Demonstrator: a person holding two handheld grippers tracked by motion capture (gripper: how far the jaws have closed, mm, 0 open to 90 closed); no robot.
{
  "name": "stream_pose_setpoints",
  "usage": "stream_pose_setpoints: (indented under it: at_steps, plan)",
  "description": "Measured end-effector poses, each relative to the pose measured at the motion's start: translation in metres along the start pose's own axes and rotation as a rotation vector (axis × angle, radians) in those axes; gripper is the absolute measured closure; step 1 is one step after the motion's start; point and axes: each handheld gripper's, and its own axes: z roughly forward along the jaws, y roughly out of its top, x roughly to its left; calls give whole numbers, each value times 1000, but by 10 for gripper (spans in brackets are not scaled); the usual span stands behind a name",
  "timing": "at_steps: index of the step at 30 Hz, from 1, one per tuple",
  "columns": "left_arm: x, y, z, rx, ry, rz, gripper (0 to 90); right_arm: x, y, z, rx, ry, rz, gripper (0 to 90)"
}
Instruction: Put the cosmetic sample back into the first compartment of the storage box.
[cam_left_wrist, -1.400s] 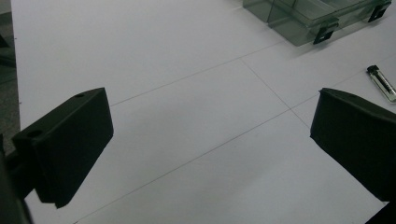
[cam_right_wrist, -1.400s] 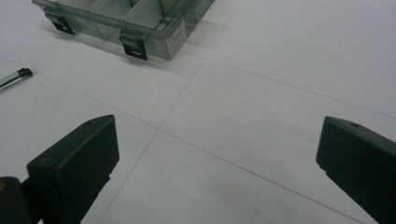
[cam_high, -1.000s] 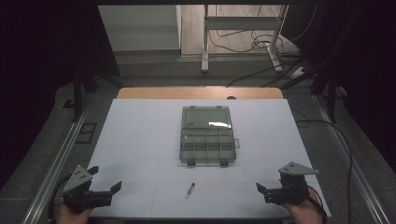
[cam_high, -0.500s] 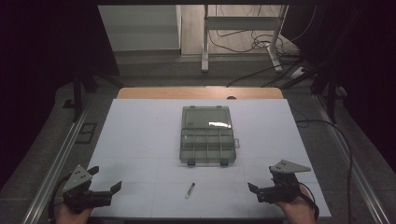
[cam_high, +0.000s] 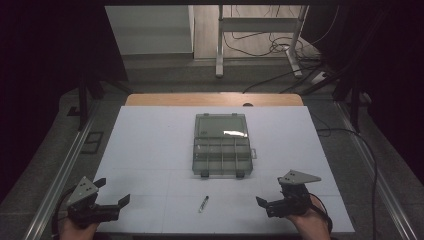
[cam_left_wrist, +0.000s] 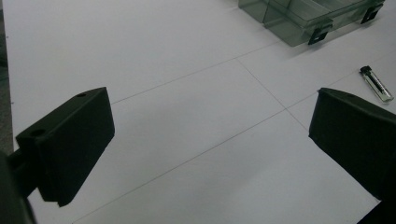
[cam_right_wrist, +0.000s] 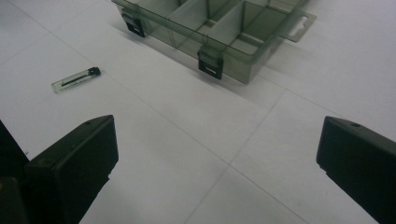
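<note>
Both jaws spread wide and empty, low over the white counter (cam_high: 150, 145).
Between right gripper (cam_high: 272, 205) and left gripper (cam_high: 107, 205) lies a small clear plastic lighter with black cap (cam_high: 203, 203), before the open smoky-grey compartment box (cam_high: 221, 145); long axis slightly diagonal, cap farthest from the person. A flat, slick lighter could skid or spin if pinched off-centre.

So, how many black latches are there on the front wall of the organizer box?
2. One latch sits at the left of the front wall of the organizer box in the right gripper view, the other latch further right. None looks hidden.
</note>
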Motion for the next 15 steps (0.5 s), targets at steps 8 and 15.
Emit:
stream_pose_setpoints:
  at_steps: [8,15]
  plan:
    - [0,0,0,-2,3,-4,8,10,7,10,4,40,-32,0]
    - [0,0,0,-2,5,-6,8,14,12,15,7,67,-42,0]
